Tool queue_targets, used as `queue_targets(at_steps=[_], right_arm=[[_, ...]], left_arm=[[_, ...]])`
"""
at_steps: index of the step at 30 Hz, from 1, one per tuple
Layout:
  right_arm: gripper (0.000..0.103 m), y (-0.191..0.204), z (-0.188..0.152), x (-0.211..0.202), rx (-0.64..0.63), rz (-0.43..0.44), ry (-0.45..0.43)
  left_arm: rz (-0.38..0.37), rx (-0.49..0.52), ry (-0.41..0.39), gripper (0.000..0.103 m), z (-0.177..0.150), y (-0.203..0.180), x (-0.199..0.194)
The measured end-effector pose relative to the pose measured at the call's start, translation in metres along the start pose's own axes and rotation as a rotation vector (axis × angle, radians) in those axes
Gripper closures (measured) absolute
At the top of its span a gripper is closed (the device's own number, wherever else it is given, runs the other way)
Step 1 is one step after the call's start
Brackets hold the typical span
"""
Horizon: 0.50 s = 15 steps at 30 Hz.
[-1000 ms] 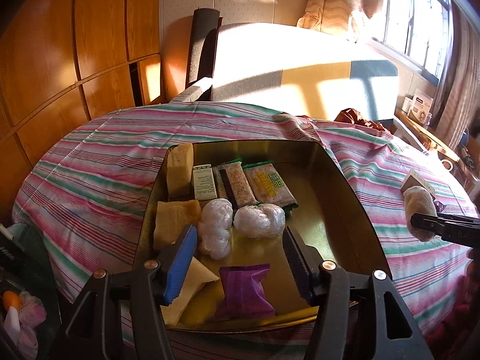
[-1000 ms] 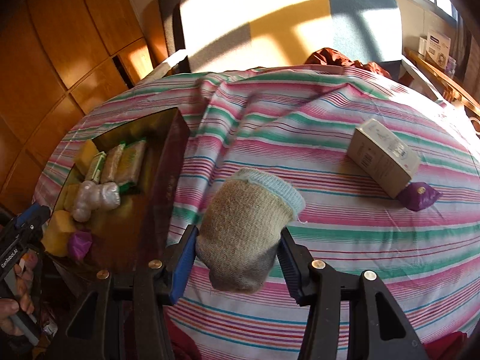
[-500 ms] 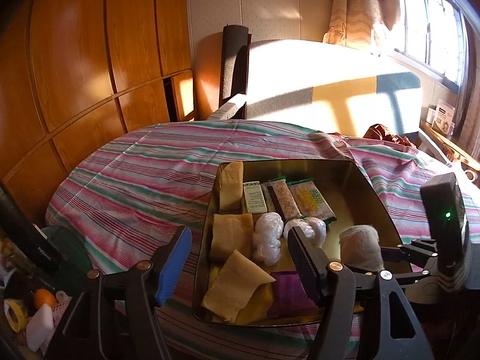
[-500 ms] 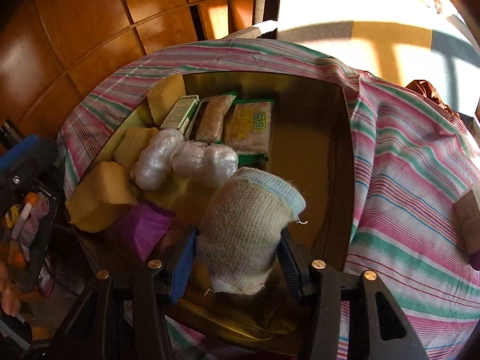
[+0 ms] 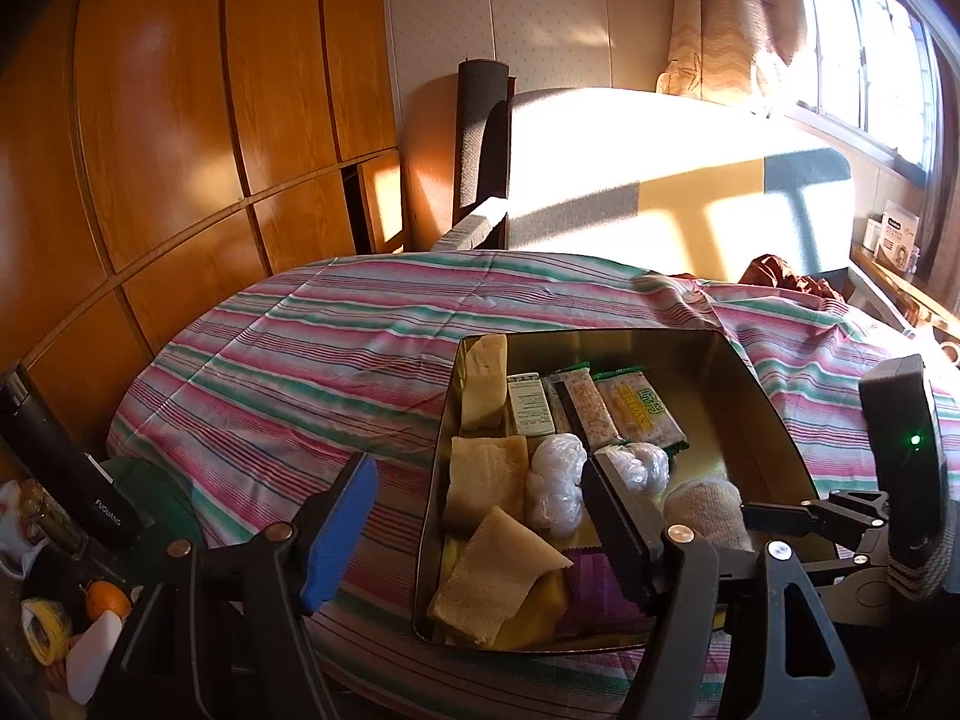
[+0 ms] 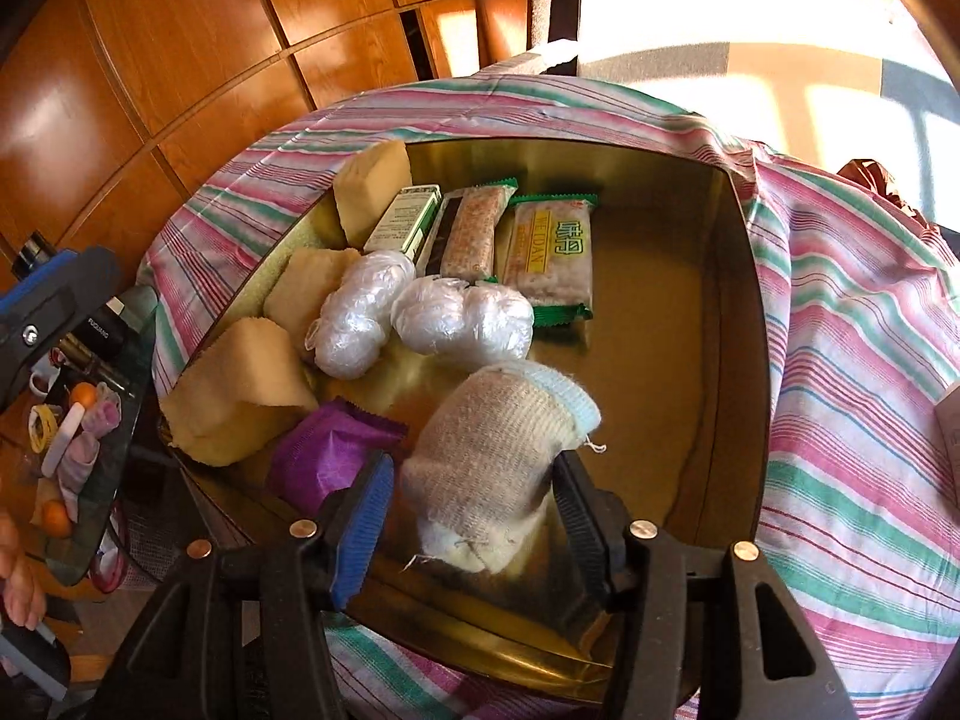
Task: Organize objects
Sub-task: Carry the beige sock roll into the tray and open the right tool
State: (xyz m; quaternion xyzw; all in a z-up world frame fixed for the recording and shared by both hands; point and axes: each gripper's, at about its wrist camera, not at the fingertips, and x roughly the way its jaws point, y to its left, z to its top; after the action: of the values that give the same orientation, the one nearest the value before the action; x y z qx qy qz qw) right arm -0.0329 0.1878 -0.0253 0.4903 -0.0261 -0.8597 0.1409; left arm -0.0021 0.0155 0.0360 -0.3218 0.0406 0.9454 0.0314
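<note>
A gold metal tin (image 6: 738, 276) lies on the striped cloth (image 5: 288, 360) and holds yellow sponges (image 6: 240, 384), snack bars (image 6: 549, 252), two plastic-wrapped white balls (image 6: 462, 318) and a purple packet (image 6: 324, 456). My right gripper (image 6: 474, 498) is down inside the tin with a rolled beige sock (image 6: 498, 462) between its fingers; the jaws look slightly parted around it. The sock also shows in the left wrist view (image 5: 708, 510). My left gripper (image 5: 474, 510) is open and empty, hovering over the tin's left edge.
A glass side table with an orange (image 5: 105, 597), a black flask (image 5: 60, 468) and small clutter stands at lower left. A sofa (image 5: 660, 180) is behind the table. Wooden wall panels (image 5: 180, 120) are to the left.
My right gripper carried the sock from over the cloth into the tin and lowered it to the tin floor; its jaws have widened slightly. My left gripper drew back and left from the tin.
</note>
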Motion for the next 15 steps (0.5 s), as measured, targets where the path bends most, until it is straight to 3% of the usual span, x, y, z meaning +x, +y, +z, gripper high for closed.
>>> queue_targets(at_steps=[7, 15], right_arm=[[0.046, -0.018, 0.001, -0.029, 0.041, -0.023, -0.063], [0.045, -0.068, -0.005, -0.071, 0.119, -0.112, -0.132]], left_arm=[[-0.008, 0.016, 0.001, 0.031, 0.000, -0.005, -0.002], [-0.019, 0.053, -0.012, 0.030, 0.002, -0.018, -0.006]])
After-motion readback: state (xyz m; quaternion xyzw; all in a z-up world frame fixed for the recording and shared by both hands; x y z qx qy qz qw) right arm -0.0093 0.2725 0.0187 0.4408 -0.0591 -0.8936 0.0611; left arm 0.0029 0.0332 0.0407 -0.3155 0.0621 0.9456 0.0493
